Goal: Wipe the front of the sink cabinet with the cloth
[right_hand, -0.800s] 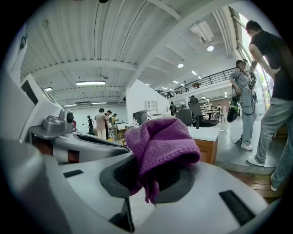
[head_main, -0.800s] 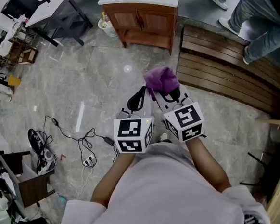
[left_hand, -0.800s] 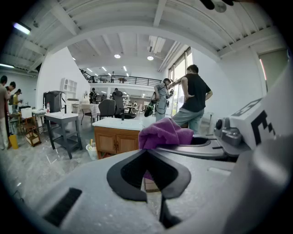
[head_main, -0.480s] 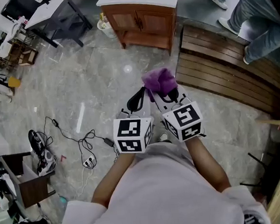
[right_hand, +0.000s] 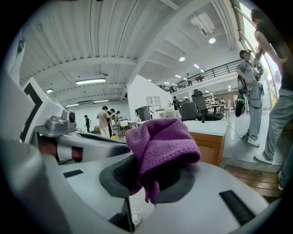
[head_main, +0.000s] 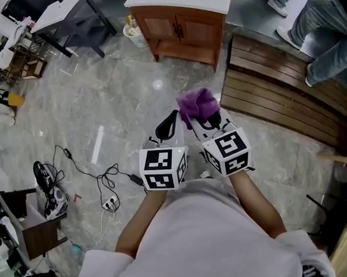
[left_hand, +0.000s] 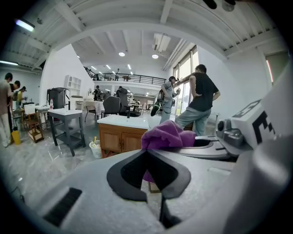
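Head view, surroundings: sink cabinet at top centre, wooden doors under a white top, well apart from both claws. Small white bucket just beside its left end. Dark desk in the upper left. Slatted wooden platform runs down the right side, with a person's legs in the upper right corner. Cables and a power strip lie on the floor at lower left. Between the claws and the cabinet lies a stretch of grey stone floor.

Right claw: clamped on the purple cloth, which bunches up above the jaws at frame centre. Right gripper view confirms this, with cloth pinched between the jaws and a fold hanging down.

Left claw: jaws together, nothing between them; it is held just left of the right claw.

Versus 0.8 s ago: cabinet sits slightly lower and further right in frame; the legs have shifted toward the right edge. Claws, cloth and grip unchanged.
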